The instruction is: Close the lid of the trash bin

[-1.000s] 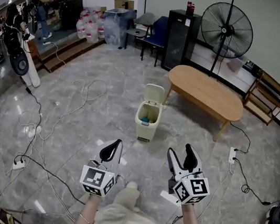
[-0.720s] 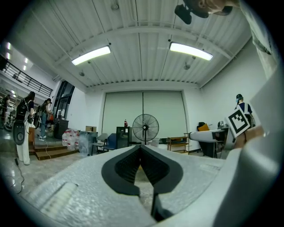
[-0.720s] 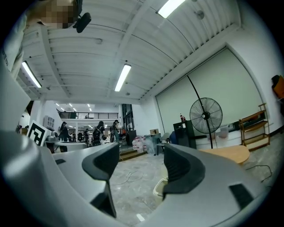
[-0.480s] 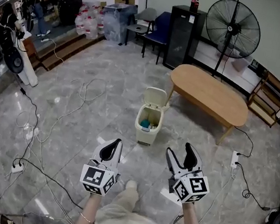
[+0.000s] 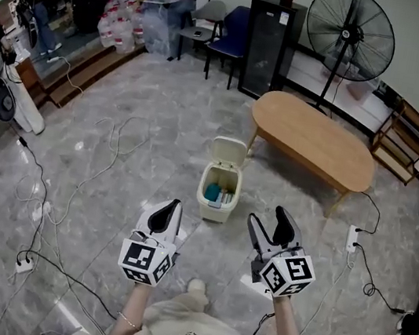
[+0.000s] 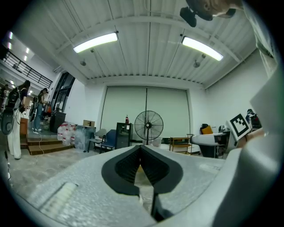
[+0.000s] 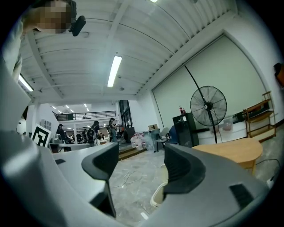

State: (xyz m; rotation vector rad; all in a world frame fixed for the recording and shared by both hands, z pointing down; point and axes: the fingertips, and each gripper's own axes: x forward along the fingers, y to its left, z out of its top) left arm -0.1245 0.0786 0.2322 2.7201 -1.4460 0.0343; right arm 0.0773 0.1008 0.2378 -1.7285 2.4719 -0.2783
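A cream trash bin (image 5: 218,198) stands on the grey floor ahead of me, its lid (image 5: 228,153) tipped up and back. Blue and pale rubbish shows inside. Both grippers are held level at waist height, short of the bin and apart from it. The left gripper (image 5: 168,210) points to the bin's left, its black pads closed together with nothing between them (image 6: 141,153). To the bin's right is the right gripper (image 5: 270,222), its jaws standing wide and empty (image 7: 140,162). The bin's rim (image 7: 158,195) shows low between the right jaws.
An oval wooden table (image 5: 313,140) stands just behind and right of the bin. Further back are a standing fan (image 5: 349,35), a black cabinet (image 5: 271,46) and chairs. Cables (image 5: 109,146) trail over the floor at left, a power strip (image 5: 353,236) lies at right. People stand at the far left.
I have walked forward with both grippers, so the bin and the table are closer and lower in the head view. The lid stays up.
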